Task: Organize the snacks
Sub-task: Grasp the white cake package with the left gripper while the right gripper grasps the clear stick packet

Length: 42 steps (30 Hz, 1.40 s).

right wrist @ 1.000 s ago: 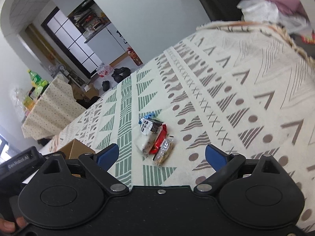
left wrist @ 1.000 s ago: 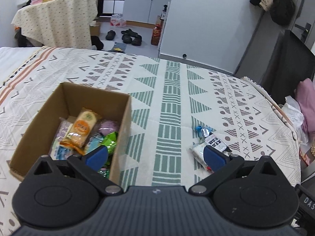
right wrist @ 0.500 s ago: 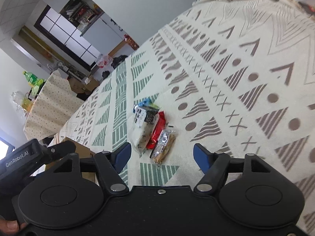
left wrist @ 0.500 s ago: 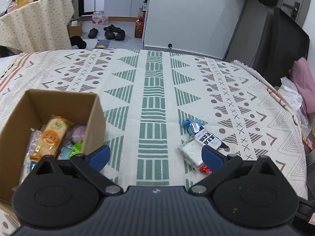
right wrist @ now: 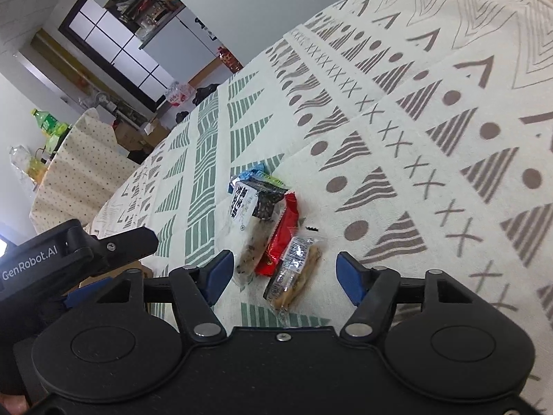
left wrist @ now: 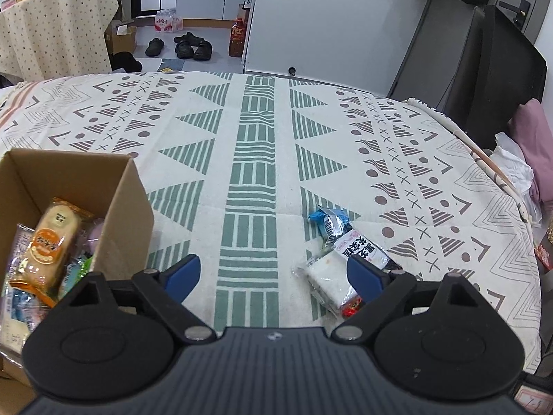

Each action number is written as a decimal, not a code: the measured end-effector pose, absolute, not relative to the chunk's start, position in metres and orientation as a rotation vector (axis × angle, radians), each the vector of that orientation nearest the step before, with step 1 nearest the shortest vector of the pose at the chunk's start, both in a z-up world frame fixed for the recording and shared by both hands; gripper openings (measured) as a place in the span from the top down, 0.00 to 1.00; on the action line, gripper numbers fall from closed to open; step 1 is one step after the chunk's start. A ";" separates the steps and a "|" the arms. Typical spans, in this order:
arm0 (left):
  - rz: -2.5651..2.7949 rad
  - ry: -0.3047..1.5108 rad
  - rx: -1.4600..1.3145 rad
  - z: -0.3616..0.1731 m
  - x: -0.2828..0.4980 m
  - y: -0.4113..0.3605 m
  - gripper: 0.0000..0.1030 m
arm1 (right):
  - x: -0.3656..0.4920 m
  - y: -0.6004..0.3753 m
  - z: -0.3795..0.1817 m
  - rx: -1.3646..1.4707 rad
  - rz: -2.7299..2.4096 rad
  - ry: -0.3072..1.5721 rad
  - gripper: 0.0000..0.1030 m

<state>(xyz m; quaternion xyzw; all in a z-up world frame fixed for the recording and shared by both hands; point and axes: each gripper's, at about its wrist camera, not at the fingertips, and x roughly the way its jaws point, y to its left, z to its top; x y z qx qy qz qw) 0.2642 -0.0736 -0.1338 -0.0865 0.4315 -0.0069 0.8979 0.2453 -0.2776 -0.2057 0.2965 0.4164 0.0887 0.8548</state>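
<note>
Home: patterned bedspread (left wrist: 255,131), shoes (left wrist: 188,46) on floor, kitchen cabinets (right wrist: 114,45).

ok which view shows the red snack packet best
The right wrist view: the red snack packet lies there nearly full length, between the rice snack pack and a clear-wrapped bar. In the left wrist view only its red end peeks out beside the white pack and a blue pad of the left tongs.

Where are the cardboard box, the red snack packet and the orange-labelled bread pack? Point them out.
cardboard box (left wrist: 124,207), left wrist view, right wall.
red snack packet (right wrist: 281,235), right wrist view, middle of wrapper.
orange-labelled bread pack (left wrist: 48,245), left wrist view, orange label.
</note>
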 end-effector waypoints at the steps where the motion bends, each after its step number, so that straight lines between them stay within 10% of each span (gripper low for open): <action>1: -0.014 0.894 -0.181 -0.135 0.266 -0.074 0.11 | 0.247 -0.276 -0.207 0.619 0.186 0.878 0.44; 5: -0.029 0.903 -0.184 -0.139 0.274 -0.080 0.13 | 0.249 -0.277 -0.212 0.598 0.156 0.904 0.76; 8: -0.047 0.901 -0.172 -0.142 0.279 -0.089 0.13 | 0.249 -0.283 -0.215 0.631 0.145 0.905 0.83; 38: -0.157 0.943 -0.069 -0.197 0.317 -0.127 0.13 | 0.254 -0.301 -0.212 0.566 -0.004 0.841 0.71; 42: -0.161 0.943 -0.105 -0.197 0.316 -0.123 0.26 | 0.256 -0.301 -0.213 0.562 -0.004 0.831 0.72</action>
